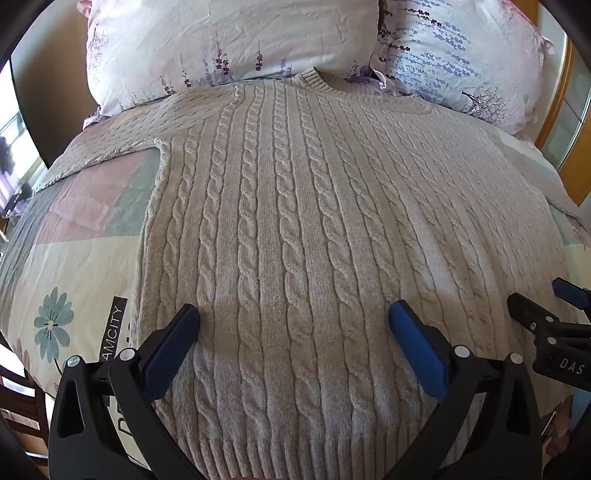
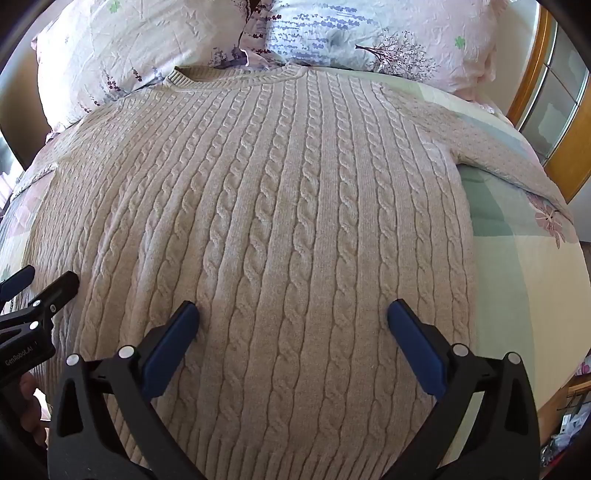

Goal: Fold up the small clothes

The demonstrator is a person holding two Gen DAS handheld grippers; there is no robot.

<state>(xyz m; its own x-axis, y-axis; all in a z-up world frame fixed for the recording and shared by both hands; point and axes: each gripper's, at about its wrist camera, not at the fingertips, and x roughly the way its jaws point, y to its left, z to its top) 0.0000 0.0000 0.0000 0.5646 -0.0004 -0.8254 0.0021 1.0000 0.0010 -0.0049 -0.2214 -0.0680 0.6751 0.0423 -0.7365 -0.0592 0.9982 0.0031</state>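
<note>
Your sweater point(image 1: 295, 229) is laid flat on the bed point(image 1: 85, 236), cable-knit side up, collar point(image 1: 314, 79) pointing at the head end where it just meets the two pillows, hem toward you. It fills most of the width of the bed cover.

Your left tool point(image 1: 293, 332) has its blue pads point(image 1: 173, 347) spread wide apart, nothing between them, sitting over the lower part of the sweater body nearer its left side. Your right tool point(image 2: 293, 328) is the same deal: pads point(image 2: 413, 343) wide apart, gripping nothing, over the lower body closer to the right side. Can't tell from either camera if the tips actually touch the knit or just sit above it.

What each view gives you that the other doesn't:

- The left wrist view shows the left sleeve point(image 1: 110, 147) stretched out toward the left edge of the bed, plus a teal flower print point(image 1: 51, 325) and a black label strip with lettering on the cover near that edge. Your right tool pokes in at the right border of the picture.
- The right wrist view shows the right sleeve point(image 2: 498, 155) running out toward the right edge of the bed, with a pink flower print point(image 2: 550, 218) on the cover beyond it and a wooden frame point(image 2: 532, 62) past the pillow. Your left tool peeks in at the left border, and a bit of your hand point(image 2: 29, 402) shows under it.

Both views catch the floral pillow point(image 1: 229, 48) and the blue-sprigged pillow point(image 2: 369, 33) behind the collar.
</note>
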